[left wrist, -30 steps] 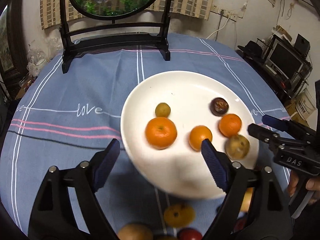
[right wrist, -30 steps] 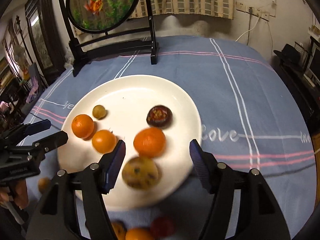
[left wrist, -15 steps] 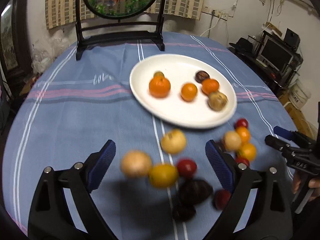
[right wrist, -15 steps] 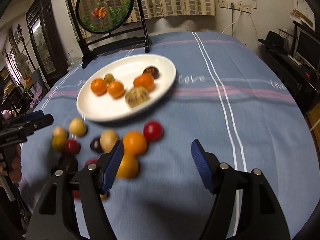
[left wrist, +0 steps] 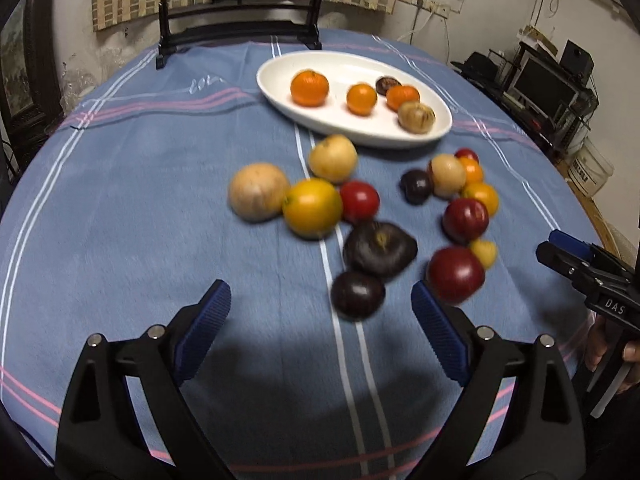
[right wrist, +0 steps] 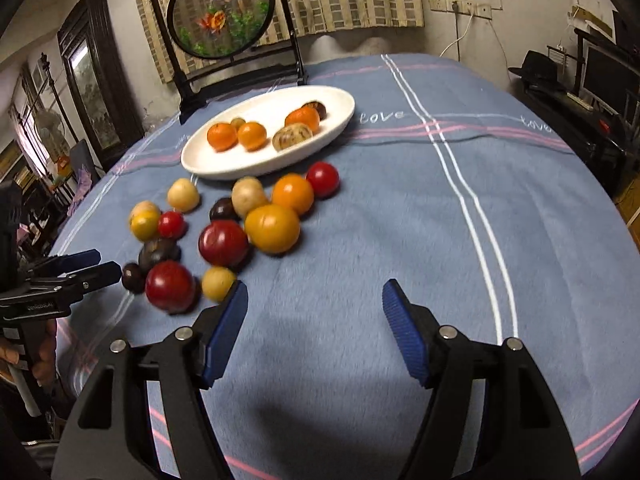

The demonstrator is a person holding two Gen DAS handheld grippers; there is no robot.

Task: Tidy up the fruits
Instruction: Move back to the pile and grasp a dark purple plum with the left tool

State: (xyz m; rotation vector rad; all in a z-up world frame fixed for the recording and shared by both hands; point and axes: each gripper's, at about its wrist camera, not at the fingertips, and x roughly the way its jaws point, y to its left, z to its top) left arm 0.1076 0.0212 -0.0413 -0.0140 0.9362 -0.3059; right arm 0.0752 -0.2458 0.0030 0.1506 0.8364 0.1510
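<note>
Blue cloth [left wrist: 132,208] with white and pink stripes covered the round table, and the loose fruit lay scattered across its middle, somewhat blurred. On the left of that scatter in the left wrist view sat a pale tan fruit [left wrist: 258,191], touching a big yellow-orange one [left wrist: 312,208], with a second pale fruit [left wrist: 333,158] just behind and a red one [left wrist: 359,201] to its right. Nearer lay two dark purple fruits, a large one [left wrist: 379,251] and a smaller round one [left wrist: 358,294] touching it. Further right came a glossy red fruit [left wrist: 456,275], another red one [left wrist: 465,220] beyond it, a small yellow piece [left wrist: 484,252] between them, and a far cluster of small orange, tan, dark and red fruits I could not separate cleanly.

Beyond the scatter stood the white plate [left wrist: 436,130], holding three oranges, a mottled tan fruit [left wrist: 416,117] at its right end and a dark one [left wrist: 386,85] behind; the right wrist view added a small olive-brown one [right wrist: 237,122].

The left gripper [left wrist: 320,316] hung over bare cloth at the near side, its jaws having just been opening, now spread wide with nothing between them. The right gripper [right wrist: 314,316] was also parted and held nothing, with the little yellow fruit [right wrist: 218,283] just beside its left finger [right wrist: 224,332]. At the far edge stood a round painted screen [right wrist: 222,20] in a black frame.
</note>
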